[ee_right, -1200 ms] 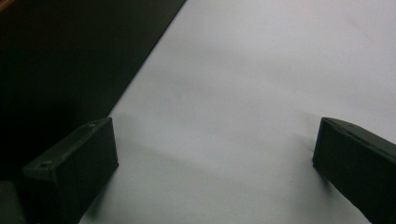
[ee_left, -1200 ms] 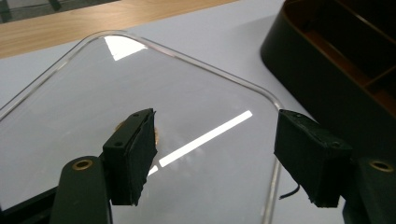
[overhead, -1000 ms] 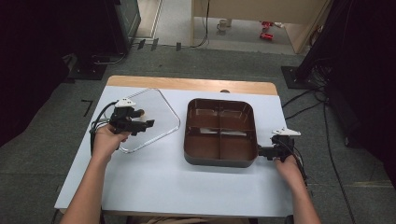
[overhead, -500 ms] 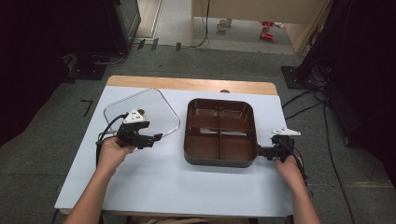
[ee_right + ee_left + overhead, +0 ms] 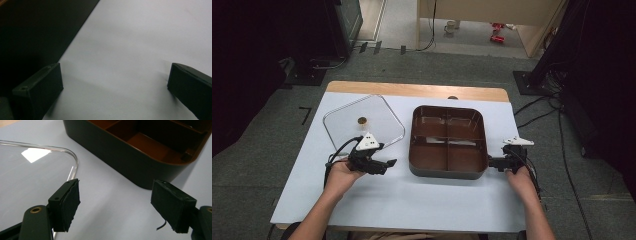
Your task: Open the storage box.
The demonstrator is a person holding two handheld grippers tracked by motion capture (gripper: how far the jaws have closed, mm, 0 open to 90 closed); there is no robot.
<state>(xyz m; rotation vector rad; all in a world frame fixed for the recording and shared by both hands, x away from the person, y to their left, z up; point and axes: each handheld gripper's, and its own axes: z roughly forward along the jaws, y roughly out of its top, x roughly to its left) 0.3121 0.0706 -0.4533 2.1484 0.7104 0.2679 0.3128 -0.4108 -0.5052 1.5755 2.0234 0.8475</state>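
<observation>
A dark brown tray (image 5: 447, 173) with several compartments sits in the middle of the white table. Left of it a clear square lid (image 5: 343, 131) with a small brown knob lies flat. My left gripper (image 5: 390, 163) hovers low between the lid's near corner and the tray, pointing right. In the left gripper view its jaws (image 5: 115, 205) stand apart, have just been opening, and hold nothing; the lid's corner (image 5: 37, 167) and the tray wall (image 5: 120, 157) lie ahead. My right gripper (image 5: 492, 162) rests at the tray's right front corner, open (image 5: 115, 87) over bare table beside the tray wall (image 5: 37, 30).
The white table top (image 5: 412, 200) has a wooden strip (image 5: 412, 91) along its far edge. Dark equipment and cables stand on the floor around the table. Both forearms come in from the near edge.
My left gripper has moved right and toward the near side, off the lid into the gap beside the tray. Right gripper and tray have stayed put.
</observation>
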